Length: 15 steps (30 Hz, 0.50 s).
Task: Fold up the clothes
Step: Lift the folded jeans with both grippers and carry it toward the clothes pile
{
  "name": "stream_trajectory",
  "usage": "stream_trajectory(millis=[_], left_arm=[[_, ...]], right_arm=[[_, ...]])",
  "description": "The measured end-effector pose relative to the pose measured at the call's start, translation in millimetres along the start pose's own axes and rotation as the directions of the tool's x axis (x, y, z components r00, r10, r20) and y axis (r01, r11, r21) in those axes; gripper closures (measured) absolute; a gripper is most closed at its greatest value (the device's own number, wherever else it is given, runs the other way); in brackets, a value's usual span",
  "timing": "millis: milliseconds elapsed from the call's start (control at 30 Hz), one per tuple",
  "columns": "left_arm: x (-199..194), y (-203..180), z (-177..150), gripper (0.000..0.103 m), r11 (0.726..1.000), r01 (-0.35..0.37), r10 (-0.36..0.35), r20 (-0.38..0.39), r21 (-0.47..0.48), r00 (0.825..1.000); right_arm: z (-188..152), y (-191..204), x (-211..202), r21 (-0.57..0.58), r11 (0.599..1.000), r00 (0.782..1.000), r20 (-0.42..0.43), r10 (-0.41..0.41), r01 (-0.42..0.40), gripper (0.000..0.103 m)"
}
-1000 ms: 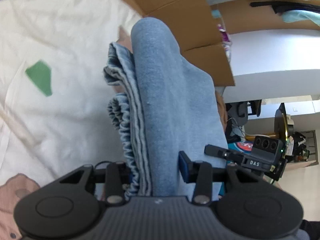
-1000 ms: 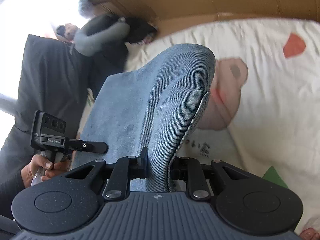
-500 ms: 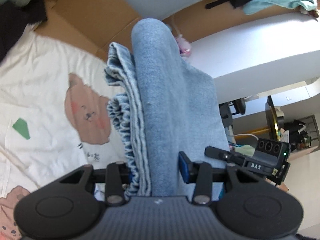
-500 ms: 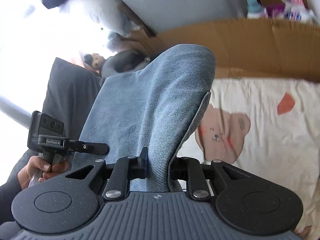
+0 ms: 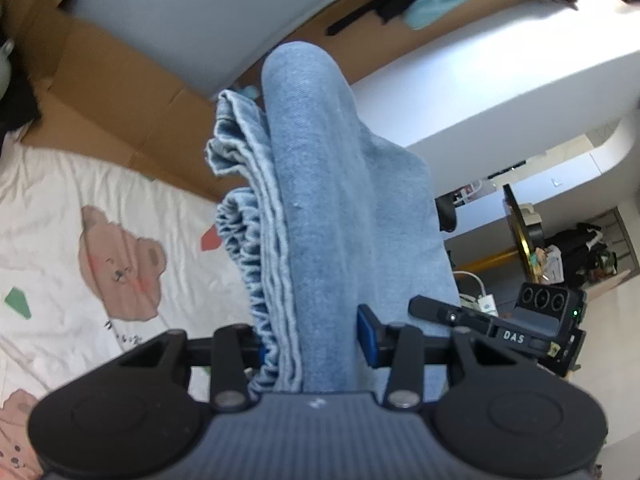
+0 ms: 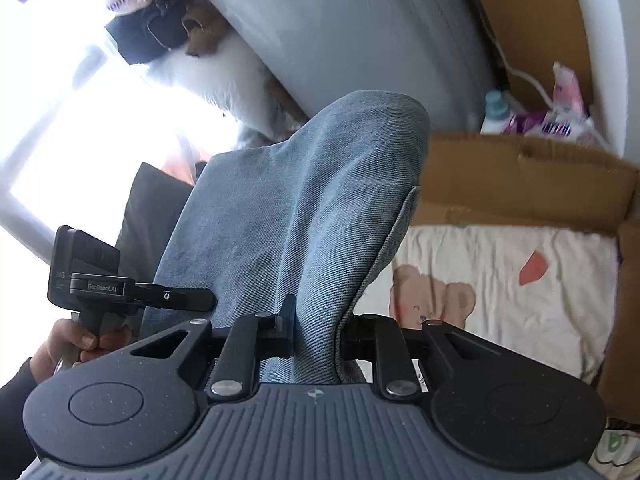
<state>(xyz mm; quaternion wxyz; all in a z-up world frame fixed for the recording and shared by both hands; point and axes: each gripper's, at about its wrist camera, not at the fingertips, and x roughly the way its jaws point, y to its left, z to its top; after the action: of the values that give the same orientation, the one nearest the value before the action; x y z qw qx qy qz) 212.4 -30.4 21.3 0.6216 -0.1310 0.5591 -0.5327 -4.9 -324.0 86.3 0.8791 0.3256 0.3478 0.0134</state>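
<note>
Denim, pale blue and already doubled over: the jeans [image 5: 320, 208] run up the middle of both frames, held in the air above the bear-print sheet [image 5: 80, 208] that fills the lower left of the left wrist view. The left gripper [image 5: 316, 344] pinches a thick stack of layers, gathered waistband edges bunched against its left finger. The right gripper [image 6: 314, 328] clamps the other end, its fingers pressed onto a smoother fold of cloth.

Risk now, as I judge it: that stack on the left is fat and uneven, so the outer ruffled layers could slide free if the pull across the cloth grows, and the fold would open. If the two ends tilt apart, the hanging middle may twist before it meets the sheet.

Only the left view gives the stacked edges, a white counter [image 5: 500, 92] at upper right, and the other tool at lower right. Only the right view gives the person's hand [image 6: 76, 344] gripping a handle at lower left, the bright window [image 6: 52, 92], and the cardboard box [image 6: 528, 176] at right.
</note>
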Motion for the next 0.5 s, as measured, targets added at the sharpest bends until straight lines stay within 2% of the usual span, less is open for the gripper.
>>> stream_trajectory(millis=[267,500], left_arm=[[12,-57,1,0.060,0.999,0.023,-0.023,0.000,0.038,1.000],[34,-108,-1,0.060,0.995,0.048,-0.048,-0.008,0.085,0.999]], right_arm=[[12,11,-64,-0.014,0.999,0.997,0.060,-0.047,0.048,0.084],[16,9,-121,-0.009,0.995,0.986,0.133,-0.097,0.099,0.083]])
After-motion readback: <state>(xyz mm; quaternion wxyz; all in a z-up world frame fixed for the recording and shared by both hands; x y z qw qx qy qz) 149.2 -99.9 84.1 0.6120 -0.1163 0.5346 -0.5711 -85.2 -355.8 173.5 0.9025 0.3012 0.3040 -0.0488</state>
